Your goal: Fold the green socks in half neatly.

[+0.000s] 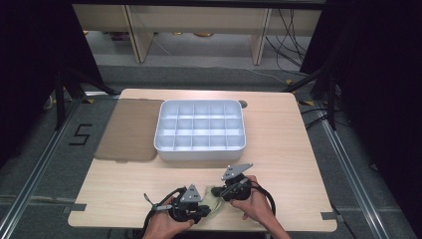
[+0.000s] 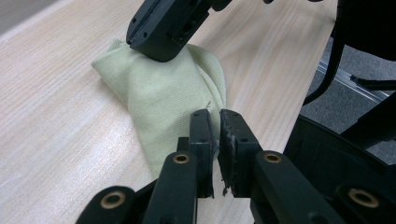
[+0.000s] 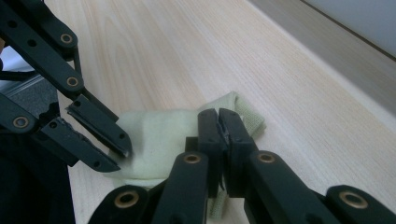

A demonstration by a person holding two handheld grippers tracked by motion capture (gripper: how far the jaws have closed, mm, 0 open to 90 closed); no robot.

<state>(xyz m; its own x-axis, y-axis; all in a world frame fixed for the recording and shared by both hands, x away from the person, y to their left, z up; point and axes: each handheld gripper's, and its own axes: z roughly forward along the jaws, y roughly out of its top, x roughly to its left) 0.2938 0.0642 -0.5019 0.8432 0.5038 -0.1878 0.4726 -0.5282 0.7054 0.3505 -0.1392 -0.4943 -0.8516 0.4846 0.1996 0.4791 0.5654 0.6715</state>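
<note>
Two grippers pinching pale cloth, cloth edges hidden

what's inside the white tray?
The tray is divided into a grid of compartments, and every compartment floor that shows looks bare. The near wall covers part of the front row, so small items there can't be ruled out.

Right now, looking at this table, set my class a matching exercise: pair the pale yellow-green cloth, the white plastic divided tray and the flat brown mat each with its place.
Things:
1. pale yellow-green cloth
2. white plastic divided tray
3. flat brown mat

Places:
A. middle of the table, toward the far edge
B. on the table's left side, reaching its far edge
C. near edge, between the two grippers

Pairs: 1-C, 2-A, 3-B
</note>
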